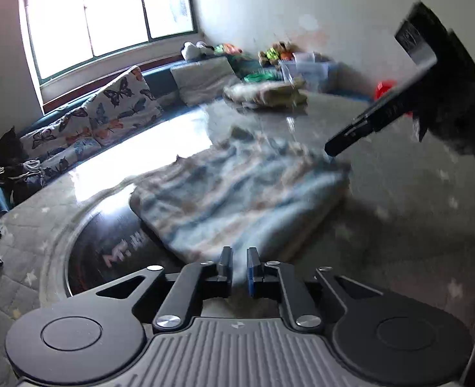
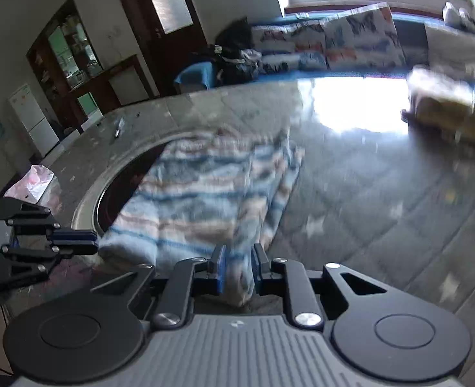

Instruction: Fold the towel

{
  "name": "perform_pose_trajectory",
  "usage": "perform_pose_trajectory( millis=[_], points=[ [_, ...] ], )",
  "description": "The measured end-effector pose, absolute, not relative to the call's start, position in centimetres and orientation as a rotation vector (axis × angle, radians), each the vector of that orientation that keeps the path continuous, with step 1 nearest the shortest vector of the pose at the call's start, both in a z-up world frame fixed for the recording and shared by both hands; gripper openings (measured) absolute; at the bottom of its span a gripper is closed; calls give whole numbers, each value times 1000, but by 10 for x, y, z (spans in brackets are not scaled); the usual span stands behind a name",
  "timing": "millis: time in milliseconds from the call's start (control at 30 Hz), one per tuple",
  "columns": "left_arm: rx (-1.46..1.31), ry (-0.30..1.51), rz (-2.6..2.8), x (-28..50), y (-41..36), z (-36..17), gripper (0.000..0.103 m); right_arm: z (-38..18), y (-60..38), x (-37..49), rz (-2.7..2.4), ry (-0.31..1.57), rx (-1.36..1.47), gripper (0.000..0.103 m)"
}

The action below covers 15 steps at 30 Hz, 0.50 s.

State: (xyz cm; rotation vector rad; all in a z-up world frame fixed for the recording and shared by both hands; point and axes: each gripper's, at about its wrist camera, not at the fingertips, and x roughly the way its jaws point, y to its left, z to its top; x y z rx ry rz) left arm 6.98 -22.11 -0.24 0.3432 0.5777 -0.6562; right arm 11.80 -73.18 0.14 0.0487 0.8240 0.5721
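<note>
A blue, white and tan striped towel (image 1: pixel 237 193) (image 2: pixel 205 193) lies folded in layers on the grey quilted table (image 1: pixel 382 225), partly over a round dark inset. My left gripper (image 1: pixel 239 262) is at the towel's near edge with its jaws almost together and cloth between them. In the right wrist view the left gripper (image 2: pixel 95 242) touches the towel's left corner. My right gripper (image 2: pixel 239 267) has its jaws closed on a thick fold of towel. From the left wrist view the right gripper (image 1: pixel 331 150) meets the towel's far right corner. Both views are motion-blurred.
A pile of folded towels (image 1: pixel 266 95) (image 2: pixel 447 113) sits at the far side of the table. The round dark inset (image 1: pixel 108 248) (image 2: pixel 121 187) has a metal rim. A butterfly-print sofa (image 1: pixel 108 106) lies beyond the table, and a plastic bag (image 2: pixel 34 180) sits at its left edge.
</note>
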Motion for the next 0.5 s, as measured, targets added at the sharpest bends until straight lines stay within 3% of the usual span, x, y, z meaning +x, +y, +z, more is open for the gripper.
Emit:
perform_pose_trajectory(
  millis=[100, 500],
  points=[
    [284, 581, -628, 91, -222, 5, 28, 13, -723, 132, 562, 782, 6, 17],
    [114, 653, -531, 202, -249, -6, 28, -5, -670, 216, 552, 753, -70, 17]
  ],
)
